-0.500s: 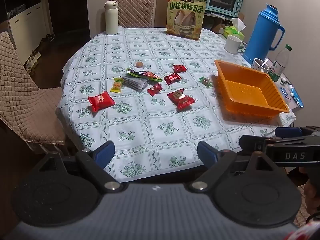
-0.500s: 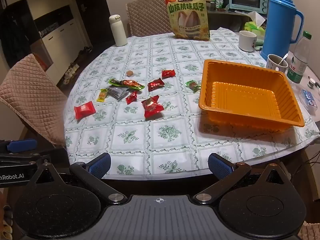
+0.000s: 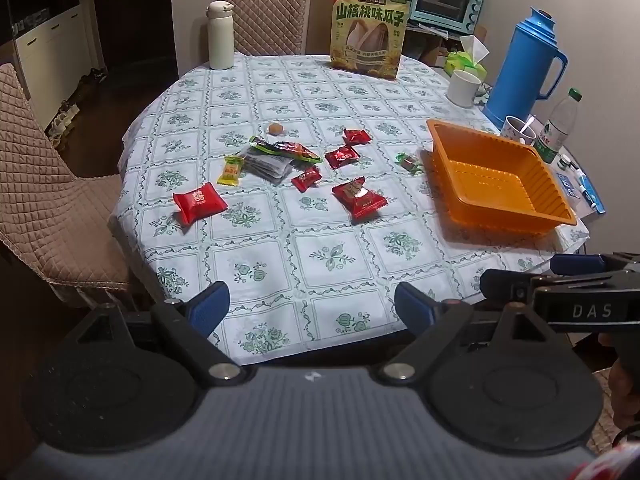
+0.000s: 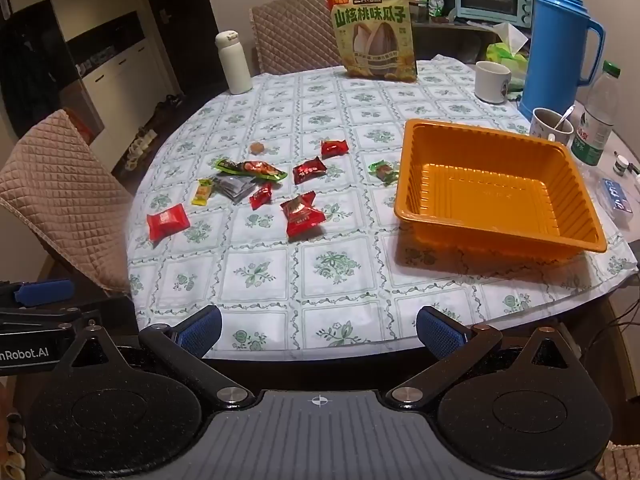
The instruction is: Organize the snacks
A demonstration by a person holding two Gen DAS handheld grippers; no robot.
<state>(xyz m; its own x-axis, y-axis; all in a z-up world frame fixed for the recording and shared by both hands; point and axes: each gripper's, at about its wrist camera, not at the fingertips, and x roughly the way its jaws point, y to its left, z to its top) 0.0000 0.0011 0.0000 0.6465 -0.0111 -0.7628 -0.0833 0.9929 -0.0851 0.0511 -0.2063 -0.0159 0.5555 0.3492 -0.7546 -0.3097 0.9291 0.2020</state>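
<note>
Several small wrapped snacks lie scattered mid-table: a red packet (image 3: 199, 202) at the left, a larger red packet (image 3: 360, 198), small red ones (image 3: 341, 156), a yellow candy (image 3: 231, 169), a green-red bar (image 3: 286, 149) on grey sachets, and a green candy (image 3: 408, 161) beside the tray. An empty orange tray (image 3: 500, 204) (image 4: 496, 222) stands at the right. My left gripper (image 3: 312, 306) is open and empty at the table's near edge. My right gripper (image 4: 318, 330) is open and empty, also at the near edge, in front of the tray.
A big sunflower-seed bag (image 3: 368, 32), a white bottle (image 3: 220, 36), a white mug (image 3: 463, 88), a blue thermos (image 3: 524, 68), a cup with spoon (image 4: 552, 126) and a water bottle (image 4: 596, 116) stand at the back and right. Quilted chairs (image 3: 48, 200) stand left and behind.
Both grippers have edged slightly forward toward the table; the objects on it have not moved.
</note>
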